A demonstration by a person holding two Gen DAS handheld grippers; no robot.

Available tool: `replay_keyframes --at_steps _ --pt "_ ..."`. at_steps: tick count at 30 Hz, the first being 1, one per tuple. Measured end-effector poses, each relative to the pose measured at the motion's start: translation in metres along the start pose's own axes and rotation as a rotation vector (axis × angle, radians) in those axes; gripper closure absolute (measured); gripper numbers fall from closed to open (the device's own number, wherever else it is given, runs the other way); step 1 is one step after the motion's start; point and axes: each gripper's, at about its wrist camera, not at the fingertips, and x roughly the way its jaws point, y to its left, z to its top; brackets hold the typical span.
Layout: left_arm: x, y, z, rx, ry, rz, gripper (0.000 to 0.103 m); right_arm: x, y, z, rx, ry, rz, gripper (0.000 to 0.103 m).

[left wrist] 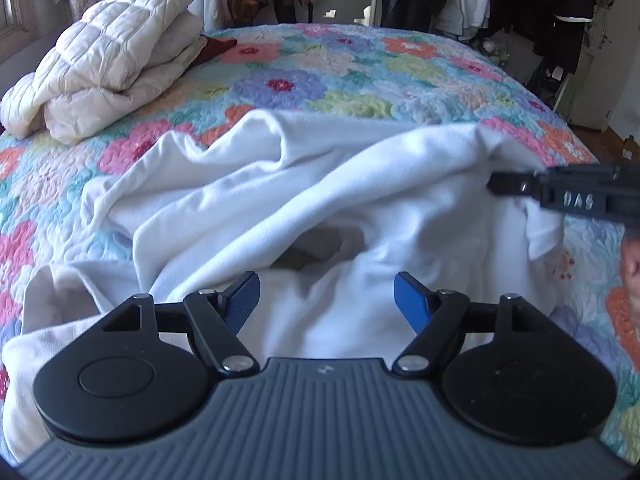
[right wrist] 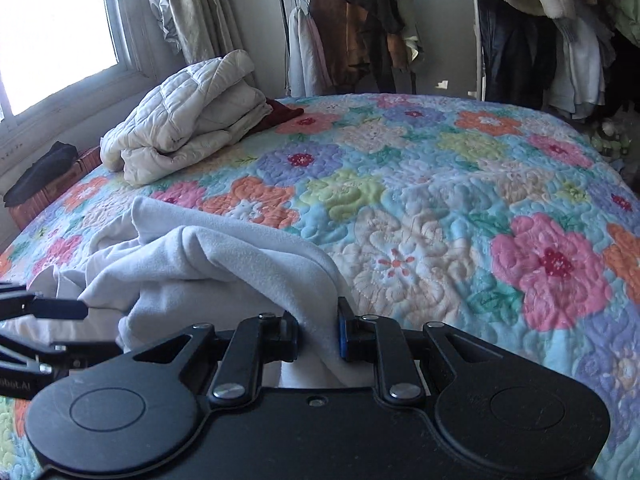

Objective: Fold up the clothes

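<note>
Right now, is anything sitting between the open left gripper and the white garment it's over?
Nothing visible. The left gripper hangs open directly over the white garment, with only bare cloth between its blue pads. The right gripper is clamped on the garment's far edge, off to the side, not in the path.

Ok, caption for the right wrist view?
Right gripper shut on a crumpled white fleece garment atop a floral quilted bedspread.
</note>
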Motion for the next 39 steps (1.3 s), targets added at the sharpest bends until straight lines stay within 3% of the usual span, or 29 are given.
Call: replay_keyframes --at_steps 5,6,8,13,18,25,32,36,39 --pt "0.004 0.030 -0.020 -0.096 0.038 -0.009 0.033 -0.013 -0.006 0.030 -0.050 -0.175 -0.220 0.081" --pt "0.005 0.032 -0.022 -0.105 0.036 -0.015 0.033 -0.006 -0.012 0.034 -0.035 -0.143 -0.247 0.071" --pt "0.004 0.032 -0.025 -0.101 0.027 -0.040 0.033 0.010 -0.026 0.039 0.019 -0.039 -0.258 0.069" --pt "0.005 0.014 -0.023 -0.044 0.004 -0.078 0.032 -0.003 -0.034 0.012 0.153 -0.029 -0.165 0.051" --pt "0.007 -0.001 -0.018 -0.012 0.002 -0.086 0.031 -0.014 -0.021 0.001 0.131 0.000 -0.061 0.047" --pt "0.009 -0.013 -0.016 0.007 0.004 -0.098 0.031 -0.001 -0.006 -0.010 0.171 0.116 0.020 0.044" --pt "0.021 -0.012 -0.010 0.050 0.029 -0.077 0.031 0.012 0.008 -0.037 0.179 0.217 0.163 0.044" --pt "0.026 0.001 -0.013 0.072 0.033 -0.005 0.031 0.014 0.005 -0.056 0.233 0.237 0.174 0.044" --pt "0.026 0.016 -0.018 0.056 0.026 -0.005 0.031 0.014 -0.004 -0.066 0.295 0.218 0.140 0.042"
